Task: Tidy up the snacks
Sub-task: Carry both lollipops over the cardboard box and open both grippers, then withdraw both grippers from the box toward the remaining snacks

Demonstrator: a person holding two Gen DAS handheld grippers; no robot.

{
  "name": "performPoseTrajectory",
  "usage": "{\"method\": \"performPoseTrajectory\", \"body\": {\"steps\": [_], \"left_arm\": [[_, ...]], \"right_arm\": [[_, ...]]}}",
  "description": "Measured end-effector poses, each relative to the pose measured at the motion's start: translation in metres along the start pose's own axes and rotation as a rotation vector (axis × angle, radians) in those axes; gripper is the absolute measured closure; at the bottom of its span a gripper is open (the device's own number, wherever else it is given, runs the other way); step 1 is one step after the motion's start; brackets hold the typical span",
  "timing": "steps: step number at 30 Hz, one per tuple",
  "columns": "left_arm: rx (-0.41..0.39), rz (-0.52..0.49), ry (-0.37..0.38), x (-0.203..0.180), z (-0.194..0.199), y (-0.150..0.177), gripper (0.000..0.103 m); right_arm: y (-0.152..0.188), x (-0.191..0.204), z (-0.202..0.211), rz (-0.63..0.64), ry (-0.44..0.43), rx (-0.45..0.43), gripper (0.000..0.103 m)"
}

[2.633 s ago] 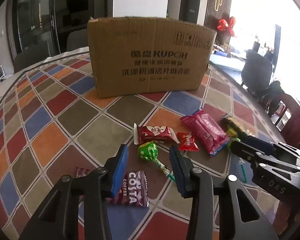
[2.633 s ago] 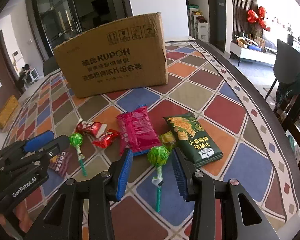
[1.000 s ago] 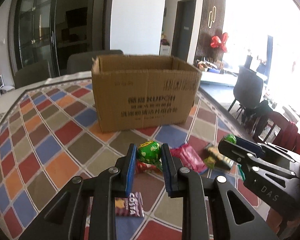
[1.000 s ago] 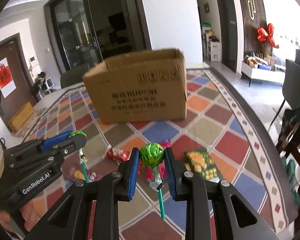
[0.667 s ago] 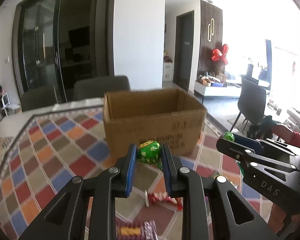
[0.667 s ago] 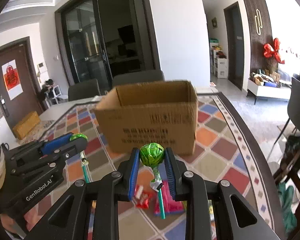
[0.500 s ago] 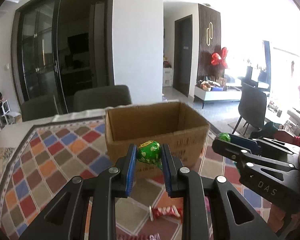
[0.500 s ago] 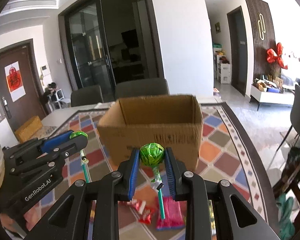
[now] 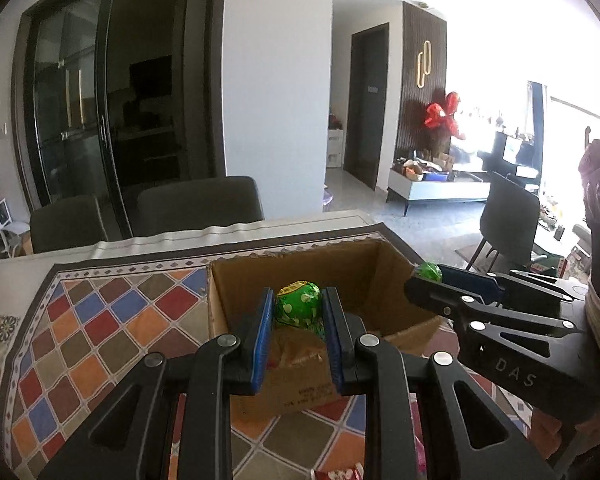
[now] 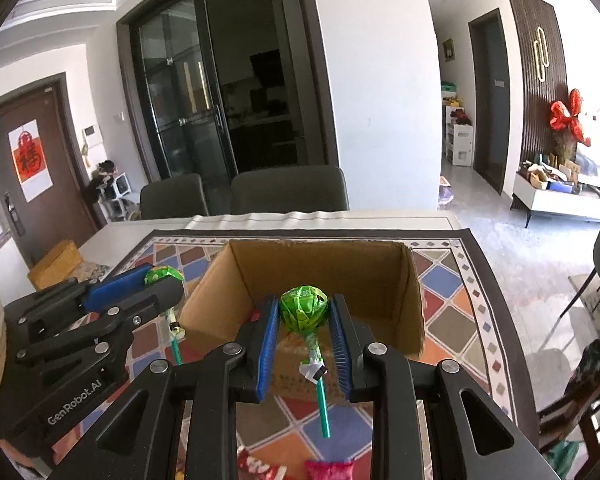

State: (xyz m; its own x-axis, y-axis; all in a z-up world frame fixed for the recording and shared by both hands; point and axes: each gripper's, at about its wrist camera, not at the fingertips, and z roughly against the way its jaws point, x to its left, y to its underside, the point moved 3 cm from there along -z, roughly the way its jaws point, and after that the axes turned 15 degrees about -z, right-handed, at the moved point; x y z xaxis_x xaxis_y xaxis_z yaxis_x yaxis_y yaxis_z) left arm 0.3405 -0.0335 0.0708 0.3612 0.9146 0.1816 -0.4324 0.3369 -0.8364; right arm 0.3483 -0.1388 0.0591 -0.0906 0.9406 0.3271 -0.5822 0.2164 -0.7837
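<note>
Above the open cardboard box (image 9: 384, 276) on the checkered tablecloth (image 9: 100, 332), hovering with two green lollipops. Left gripper (image 9: 297, 312) pinching one lollipop (image 9: 298, 308) by its wrapped head; right gripper (image 10: 305, 316) pinching the other lollipop (image 10: 304, 310), stick hanging down.

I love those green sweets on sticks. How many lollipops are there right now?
2. One lollipop is pinched in the left gripper, one in the right gripper, both held near the open cardboard box. More may be hidden inside it.
</note>
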Motion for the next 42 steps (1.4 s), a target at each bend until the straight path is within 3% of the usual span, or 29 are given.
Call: {"method": "performPoseTrajectory", "body": {"steps": [12,14,15,17,25,28,31,42], "left_arm": [[0.119,0.009,0.010,0.021,-0.064,-0.012,0.077],[0.129,0.012,0.015,0.022,-0.068,-0.010,0.071],[0.130,0.014,0.015,0.022,-0.068,-0.009,0.070],[0.124,0.012,0.011,0.022,-0.066,-0.006,0.067],[0.094,0.018,0.002,0.022,-0.043,0.001,0.059],[0.078,0.015,0.000,0.020,-0.030,0.007,0.059],[0.064,0.001,-0.002,0.016,-0.016,0.013,0.057],[0.028,-0.021,-0.007,-0.003,0.034,0.051,0.053]], "right_arm": [[-0.029,-0.004,-0.061,-0.013,0.043,0.105,0.076],[-0.029,-0.006,-0.065,-0.010,0.057,0.104,0.075],[-0.029,-0.007,-0.067,-0.009,0.066,0.105,0.070],[-0.025,-0.009,-0.069,-0.016,0.080,0.107,0.059],[-0.015,-0.011,-0.059,-0.013,0.088,0.097,0.057],[-0.011,-0.008,-0.045,-0.021,0.082,0.061,0.046],[-0.006,-0.002,-0.032,-0.010,0.072,0.030,0.046],[0.040,0.011,0.004,0.043,0.044,0.055,0.046]]}}
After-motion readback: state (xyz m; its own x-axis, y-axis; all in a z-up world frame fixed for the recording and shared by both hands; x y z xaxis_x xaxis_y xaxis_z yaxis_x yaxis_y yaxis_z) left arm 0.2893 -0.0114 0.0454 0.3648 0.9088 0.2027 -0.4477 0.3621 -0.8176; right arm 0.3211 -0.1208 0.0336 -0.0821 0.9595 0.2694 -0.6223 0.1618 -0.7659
